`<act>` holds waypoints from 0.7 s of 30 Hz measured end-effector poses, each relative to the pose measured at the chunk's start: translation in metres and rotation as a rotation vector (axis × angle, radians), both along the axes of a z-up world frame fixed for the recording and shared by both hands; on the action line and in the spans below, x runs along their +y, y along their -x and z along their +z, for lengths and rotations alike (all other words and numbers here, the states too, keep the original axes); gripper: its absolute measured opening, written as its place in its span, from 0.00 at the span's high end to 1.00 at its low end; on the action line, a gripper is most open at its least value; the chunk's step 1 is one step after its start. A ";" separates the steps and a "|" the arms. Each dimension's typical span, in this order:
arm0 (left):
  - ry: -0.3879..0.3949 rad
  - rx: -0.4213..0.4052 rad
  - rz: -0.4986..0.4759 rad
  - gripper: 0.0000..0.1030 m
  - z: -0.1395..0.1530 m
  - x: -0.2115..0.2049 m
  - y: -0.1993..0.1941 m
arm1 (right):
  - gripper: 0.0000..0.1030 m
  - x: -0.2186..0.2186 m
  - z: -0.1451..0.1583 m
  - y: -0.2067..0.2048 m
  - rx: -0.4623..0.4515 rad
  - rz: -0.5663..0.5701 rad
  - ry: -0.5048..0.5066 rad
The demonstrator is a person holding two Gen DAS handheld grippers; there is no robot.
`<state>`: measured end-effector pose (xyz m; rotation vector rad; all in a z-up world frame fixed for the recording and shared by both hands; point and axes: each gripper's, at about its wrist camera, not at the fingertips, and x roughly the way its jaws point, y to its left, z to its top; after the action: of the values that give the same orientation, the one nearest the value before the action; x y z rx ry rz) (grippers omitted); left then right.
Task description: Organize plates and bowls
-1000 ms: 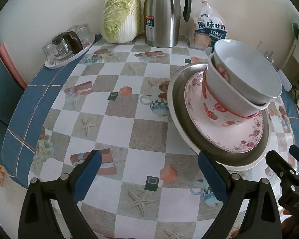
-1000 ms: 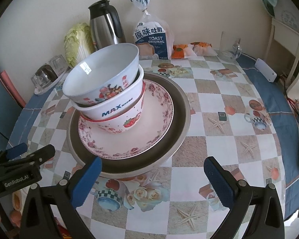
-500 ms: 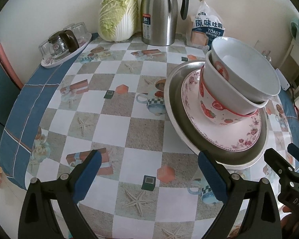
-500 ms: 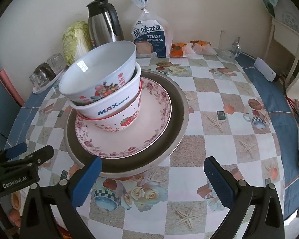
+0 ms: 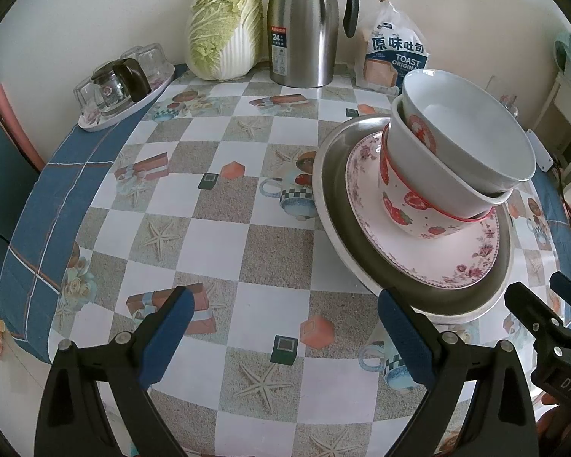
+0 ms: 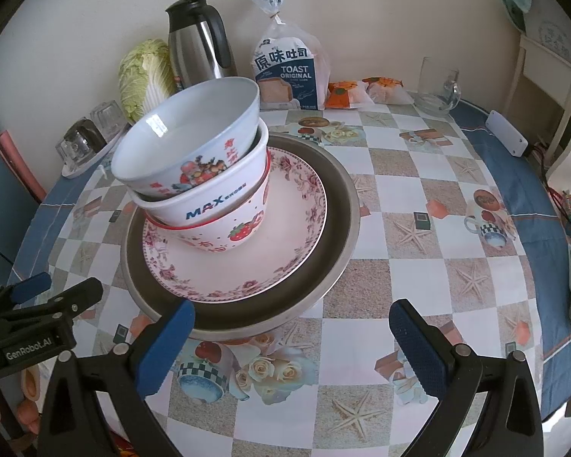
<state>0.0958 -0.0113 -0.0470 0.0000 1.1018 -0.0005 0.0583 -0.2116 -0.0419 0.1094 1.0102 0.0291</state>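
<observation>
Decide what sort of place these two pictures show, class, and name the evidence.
Probably a home dining table: a round table under a checked printed tablecloth, with a whole napa cabbage, a steel thermos jug and a bagged toast loaf against a plain wall.

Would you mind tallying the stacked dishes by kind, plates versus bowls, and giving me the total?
Plates: 2 — large grey metal plate at the bottom, pink floral-rimmed plate on it.
Bowls: 3 — strawberry-print bowl, white MAX bowl nested in it, white cartoon-print bowl tilted on top.
Total: 5 dishes in one stack.
</observation>
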 end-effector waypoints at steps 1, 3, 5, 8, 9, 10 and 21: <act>0.000 0.001 -0.001 0.05 0.000 0.000 0.000 | 0.00 0.000 0.000 0.000 0.000 -0.001 0.000; -0.001 0.002 0.000 0.05 0.000 0.000 0.000 | 0.00 0.000 0.000 0.000 0.000 0.000 0.000; 0.000 0.002 0.000 0.05 0.000 0.000 0.000 | 0.00 0.000 0.000 0.000 0.001 -0.001 0.000; -0.001 0.002 -0.001 0.05 0.000 0.000 0.000 | 0.00 0.000 0.000 0.000 0.001 -0.001 0.001; -0.001 0.002 -0.001 0.05 0.000 0.000 0.000 | 0.00 0.000 0.000 0.000 0.001 -0.001 0.001; -0.001 0.002 -0.001 0.05 0.000 0.000 0.000 | 0.00 0.000 0.000 0.000 0.001 -0.001 0.000; 0.004 0.007 0.010 0.05 -0.002 0.001 0.000 | 0.00 0.000 -0.001 0.000 0.005 0.003 0.003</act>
<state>0.0960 -0.0102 -0.0486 -0.0091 1.1092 0.0066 0.0584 -0.2116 -0.0428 0.1054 1.0149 0.0296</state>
